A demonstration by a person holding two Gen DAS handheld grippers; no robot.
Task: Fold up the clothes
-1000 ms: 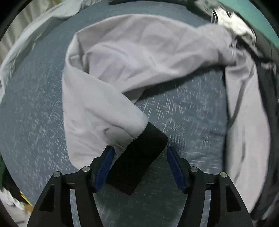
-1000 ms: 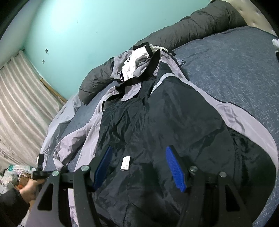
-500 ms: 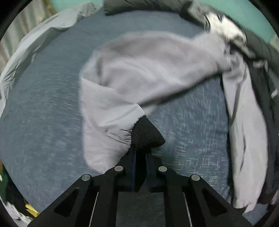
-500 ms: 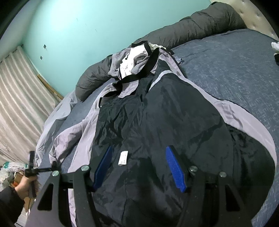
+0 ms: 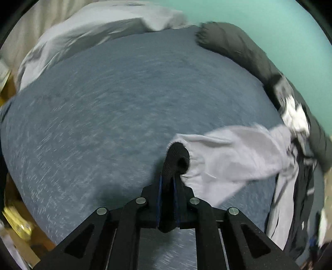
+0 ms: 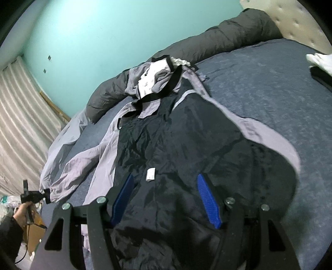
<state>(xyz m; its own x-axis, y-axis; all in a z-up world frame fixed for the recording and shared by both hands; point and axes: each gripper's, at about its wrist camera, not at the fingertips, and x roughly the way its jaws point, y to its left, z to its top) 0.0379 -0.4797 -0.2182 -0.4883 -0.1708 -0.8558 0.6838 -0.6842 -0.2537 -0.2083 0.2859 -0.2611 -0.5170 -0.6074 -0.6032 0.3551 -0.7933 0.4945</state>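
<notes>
a blue-grey bed cover [image 6: 259, 87] spreads out ahead of the jaws in both views. beyond it a dark grey duvet [image 6: 217, 35] lies rolled along a turquoise wall [image 6: 99, 29]. pale striped curtains [image 6: 18, 116] hang to the left, a tufted headboard [image 6: 290, 18] far right.

A home bedroom is shown: a wide bed [image 6: 269, 99] covered in a blue-grey sheet, a dark duvet [image 6: 207, 45] bunched along a mint-green wall [image 6: 103, 31], a tufted headboard [image 6: 290, 16], and pale curtains [image 6: 18, 116] at one side.
</notes>
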